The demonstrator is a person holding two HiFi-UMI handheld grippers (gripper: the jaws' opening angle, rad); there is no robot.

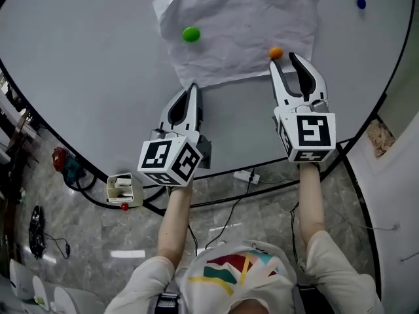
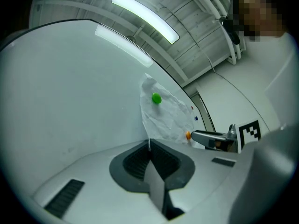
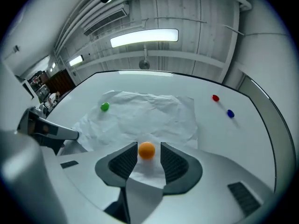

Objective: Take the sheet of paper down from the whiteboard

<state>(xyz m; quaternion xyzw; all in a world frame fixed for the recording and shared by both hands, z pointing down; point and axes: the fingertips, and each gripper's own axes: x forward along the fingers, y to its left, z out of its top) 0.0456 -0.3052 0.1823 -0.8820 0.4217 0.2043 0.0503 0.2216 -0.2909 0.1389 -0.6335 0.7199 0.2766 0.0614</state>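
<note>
A crumpled white sheet of paper [image 1: 242,25] lies against the whiteboard [image 1: 85,57], pinned by a green magnet [image 1: 190,34] at its upper left and an orange magnet [image 1: 275,53] at its lower right. My left gripper [image 1: 192,89] is shut on the sheet's lower left corner; in the left gripper view the paper [image 2: 163,115] edge runs into the closed jaws of the left gripper [image 2: 149,146]. My right gripper [image 1: 285,63] is open, and in the right gripper view the orange magnet [image 3: 146,150] sits between its fingertips with small gaps on both sides.
A red magnet [image 3: 215,97] and a blue magnet [image 3: 230,113] stick to the board right of the sheet. Below the board's dark frame, the floor holds a small white box [image 1: 122,188], a red tool [image 1: 62,159], a power strip [image 1: 247,176] and cables.
</note>
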